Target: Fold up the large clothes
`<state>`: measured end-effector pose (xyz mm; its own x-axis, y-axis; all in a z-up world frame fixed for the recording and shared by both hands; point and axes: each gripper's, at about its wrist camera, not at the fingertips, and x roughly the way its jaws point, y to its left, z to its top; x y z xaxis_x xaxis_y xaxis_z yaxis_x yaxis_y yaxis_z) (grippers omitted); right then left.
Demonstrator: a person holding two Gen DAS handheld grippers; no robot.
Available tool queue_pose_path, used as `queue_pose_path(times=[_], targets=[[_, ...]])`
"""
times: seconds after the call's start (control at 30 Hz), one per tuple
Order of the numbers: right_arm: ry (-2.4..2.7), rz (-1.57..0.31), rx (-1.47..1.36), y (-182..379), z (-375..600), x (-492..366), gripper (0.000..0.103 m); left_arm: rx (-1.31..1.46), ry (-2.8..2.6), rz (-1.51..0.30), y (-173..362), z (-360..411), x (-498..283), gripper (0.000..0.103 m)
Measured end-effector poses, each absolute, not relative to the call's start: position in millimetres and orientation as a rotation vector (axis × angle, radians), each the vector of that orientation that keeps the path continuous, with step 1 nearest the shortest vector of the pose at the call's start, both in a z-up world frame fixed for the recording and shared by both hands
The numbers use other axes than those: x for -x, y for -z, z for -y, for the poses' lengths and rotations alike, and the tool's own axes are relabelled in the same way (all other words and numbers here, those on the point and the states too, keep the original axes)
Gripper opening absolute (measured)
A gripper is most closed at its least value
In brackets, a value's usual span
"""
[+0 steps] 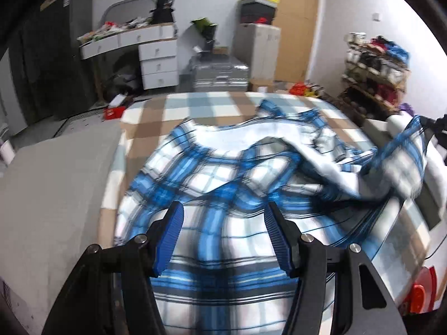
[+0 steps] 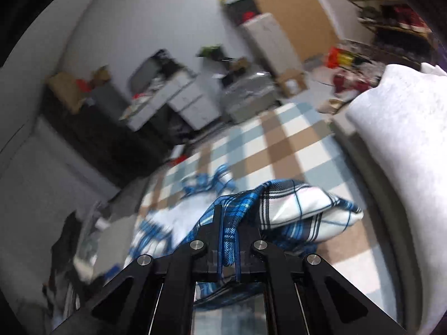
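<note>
A: In the left wrist view, what is seen of the left gripper [image 1: 223, 217]?

B: Its blue pads [image 1: 170, 237] are held apart, about half spread, with nothing pinched between them. It hangs just over the plaid shirt [image 1: 212, 173], which is spread on the checked blanket [image 1: 178, 111] of the bed. The jaws are probably kept free so that a fresh hold on the near cloth can be taken.

A: And how is the shirt laid?

B: Its long axis is judged to run from the near edge away and to the right, where a part is lifted towards a dark gripper tip [image 1: 435, 124] at the frame's edge. The far part is blurred.

A: In the right wrist view?

B: The right gripper [image 2: 227, 223] is closed tight on a bunched fold of the shirt [image 2: 290, 206], raised off the blanket [image 2: 268, 145]. The cloth is likely held up so that it can be carried over. A grey cushion [image 2: 402, 145] is seen beside it.
</note>
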<state>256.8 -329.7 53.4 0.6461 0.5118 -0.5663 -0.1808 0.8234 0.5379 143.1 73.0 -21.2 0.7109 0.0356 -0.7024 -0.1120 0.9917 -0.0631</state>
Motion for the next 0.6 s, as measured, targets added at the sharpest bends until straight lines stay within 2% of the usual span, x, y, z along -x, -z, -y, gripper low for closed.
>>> queue_pose_path(times=[0.17, 0.37, 0.43, 0.5, 0.6], targets=[[-0.396, -0.847, -0.413, -32.3, 345.5, -237.8, 0.009, 0.214, -0.094, -0.784, 26.4, -96.5, -126.6, 0.055], [-0.332, -0.967, -0.518, 16.2, 378.2, -203.7, 0.013, 0.236, 0.097, -0.805, 25.8, -48.8, -140.7, 0.055], [-0.331, -0.994, -0.562, 27.0, 384.7, -191.6, 0.03, 0.229, 0.201, -0.822, 29.4, -16.9, -143.4, 0.055], [-0.352, -0.995, -0.586, 32.4, 385.7, -183.1, 0.041, 0.184, 0.337, -0.856, 38.7, 26.2, -143.1, 0.055], [-0.417, -0.968, -0.641, 34.4, 383.7, -177.1, 0.046, 0.076, 0.486, -0.918, 59.1, 82.7, -138.5, 0.055]])
